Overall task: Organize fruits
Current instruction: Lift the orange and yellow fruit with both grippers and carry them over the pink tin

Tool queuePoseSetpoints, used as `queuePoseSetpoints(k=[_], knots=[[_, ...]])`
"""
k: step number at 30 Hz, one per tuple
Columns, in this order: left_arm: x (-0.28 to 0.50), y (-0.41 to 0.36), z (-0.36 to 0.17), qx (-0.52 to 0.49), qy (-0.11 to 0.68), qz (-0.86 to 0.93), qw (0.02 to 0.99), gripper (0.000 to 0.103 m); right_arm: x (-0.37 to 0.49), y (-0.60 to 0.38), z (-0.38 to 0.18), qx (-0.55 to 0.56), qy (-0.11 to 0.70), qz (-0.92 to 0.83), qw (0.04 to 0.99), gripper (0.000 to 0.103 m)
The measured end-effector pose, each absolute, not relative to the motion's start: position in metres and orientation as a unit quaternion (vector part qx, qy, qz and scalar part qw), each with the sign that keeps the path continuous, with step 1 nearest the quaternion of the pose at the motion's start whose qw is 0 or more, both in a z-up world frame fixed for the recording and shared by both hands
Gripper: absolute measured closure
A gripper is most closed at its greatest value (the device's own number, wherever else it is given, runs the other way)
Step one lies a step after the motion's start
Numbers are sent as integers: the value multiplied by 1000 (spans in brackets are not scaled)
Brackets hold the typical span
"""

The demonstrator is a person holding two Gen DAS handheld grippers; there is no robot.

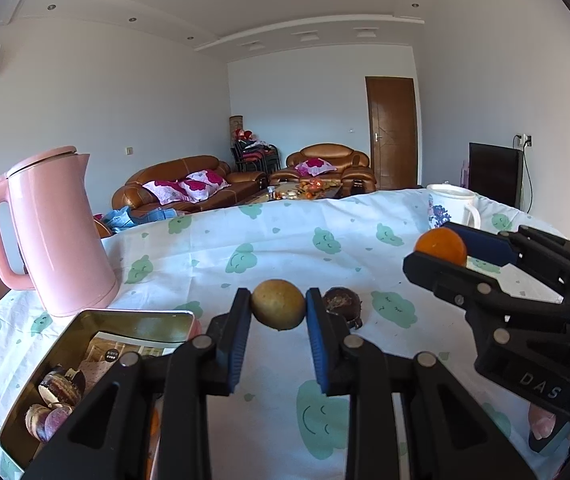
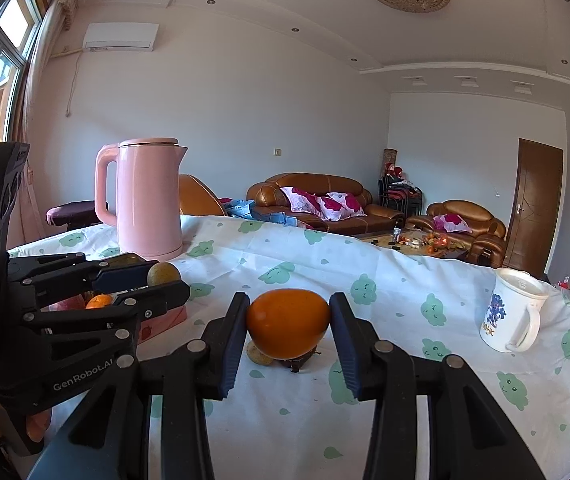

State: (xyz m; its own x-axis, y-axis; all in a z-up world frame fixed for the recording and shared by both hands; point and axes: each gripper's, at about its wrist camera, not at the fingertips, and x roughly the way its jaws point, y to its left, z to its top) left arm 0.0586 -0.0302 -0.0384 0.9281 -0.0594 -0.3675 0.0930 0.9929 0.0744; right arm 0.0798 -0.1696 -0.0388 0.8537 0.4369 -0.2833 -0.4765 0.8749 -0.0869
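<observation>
Left gripper is clamping a brown fruit just right of the tin; right gripper, farther from the tin, is clamping an orange.

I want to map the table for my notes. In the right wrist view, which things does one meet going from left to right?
Left hand-held gripper holding a yellow-brown fruit → pink kettle → orange in the right hand-held gripper → white mug.
</observation>
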Motion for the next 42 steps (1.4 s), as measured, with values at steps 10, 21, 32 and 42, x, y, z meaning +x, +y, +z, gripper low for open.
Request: queuePoseSetpoints(k=[10, 21, 32, 42], knots=[[52, -22, -38, 42, 186, -33, 981, 74, 78, -149, -37, -90, 137, 264, 951, 60], [46, 1, -39, 26, 193, -16, 981, 74, 78, -124, -30, -103, 140, 287, 942, 60], [39, 24, -36, 17, 195, 4, 981, 74, 76, -100, -27, -111, 140, 310, 934, 60], [34, 45, -34, 9, 199, 25, 980, 74, 73, -76, -22, -123, 135, 329, 926, 60]])
